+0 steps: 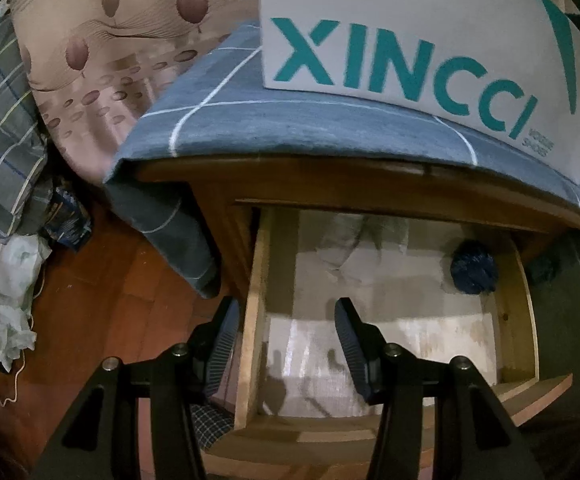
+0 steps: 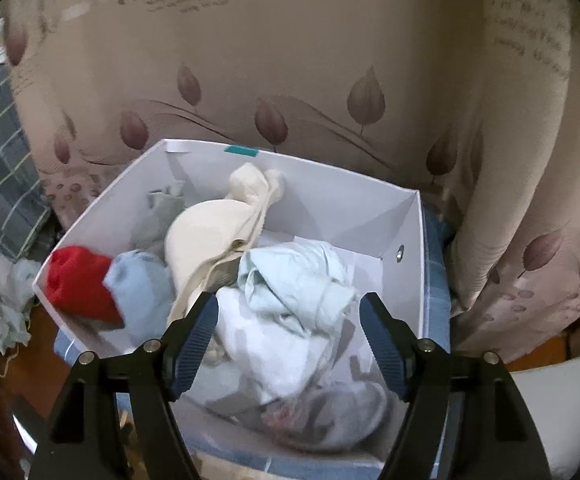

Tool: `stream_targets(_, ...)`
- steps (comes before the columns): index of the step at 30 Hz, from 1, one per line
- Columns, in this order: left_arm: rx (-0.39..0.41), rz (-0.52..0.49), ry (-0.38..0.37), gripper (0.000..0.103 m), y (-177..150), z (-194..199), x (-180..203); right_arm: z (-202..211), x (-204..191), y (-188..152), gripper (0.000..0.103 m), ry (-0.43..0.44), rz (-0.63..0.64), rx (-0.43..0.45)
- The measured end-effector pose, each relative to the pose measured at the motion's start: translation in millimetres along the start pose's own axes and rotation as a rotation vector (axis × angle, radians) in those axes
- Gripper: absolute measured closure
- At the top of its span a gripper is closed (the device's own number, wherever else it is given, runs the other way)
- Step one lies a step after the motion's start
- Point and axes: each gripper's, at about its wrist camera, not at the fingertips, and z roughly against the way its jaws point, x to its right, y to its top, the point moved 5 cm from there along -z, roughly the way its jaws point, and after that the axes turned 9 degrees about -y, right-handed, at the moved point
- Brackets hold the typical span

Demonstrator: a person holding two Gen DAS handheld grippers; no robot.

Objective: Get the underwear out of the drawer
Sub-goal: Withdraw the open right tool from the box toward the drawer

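Through the left wrist view, the drawer (image 1: 389, 320) is standing pulled out beneath the cloth-covered cabinet top (image 1: 309, 128), and it is looking nearly bare. Only a dark blue bundle (image 1: 473, 271) is lying in its far right corner, and something pale and blurred (image 1: 359, 240) is sitting at its back under the cabinet edge; I cannot tell what either is. The left gripper (image 1: 286, 344) is hovering over the drawer's left wall, fingers spread, holding nothing.

Through the right wrist view, the white box (image 2: 405, 248) is holding the underwear: a red piece (image 2: 78, 284) at its left wall, a light blue one (image 2: 142, 292) beside that, a cream bra (image 2: 218, 232) in the middle, and a pale mint piece (image 2: 297, 280) on top, crumpled and soft. The right gripper (image 2: 288, 340) is hanging just above the mint piece, fingers wide apart, gripping nothing.

Judging by this, most of the task is looking done.
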Motion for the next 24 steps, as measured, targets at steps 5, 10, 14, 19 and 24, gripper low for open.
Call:
stream_targets(5, 0.005, 0.055, -0.002, 0.052, 1.5, 2.9, -14.5, 39.5, -13.6, -35.5, 0.036, 0.003, 0.165, 0.067)
stream_targets(10, 0.012, 0.093, 0.005, 0.052, 2.2, 6.1, -23.1, 63.7, -32.8, -92.5, 0.046, 0.032, 0.329, 0.079)
stream_targets(14, 0.012, 0.107, 0.006, 0.052, 2.5, 7.0, -26.4, 58.9, -51.9, -143.6, 0.046, 0.05, 0.475, 0.027)
stream_targets(19, 0.009, 0.099, 0.01, 0.052, 1.0, 8.0, -26.6, 15.3, -68.6, -206.6, 0.053, 0.035, 0.615, -0.121)
stream_targets(24, 0.018, 0.123, 0.007, 0.052, 1.1, 10.9, -32.2, -37.9, -73.2, -238.1, 0.059, -0.061, 0.741, -0.199)
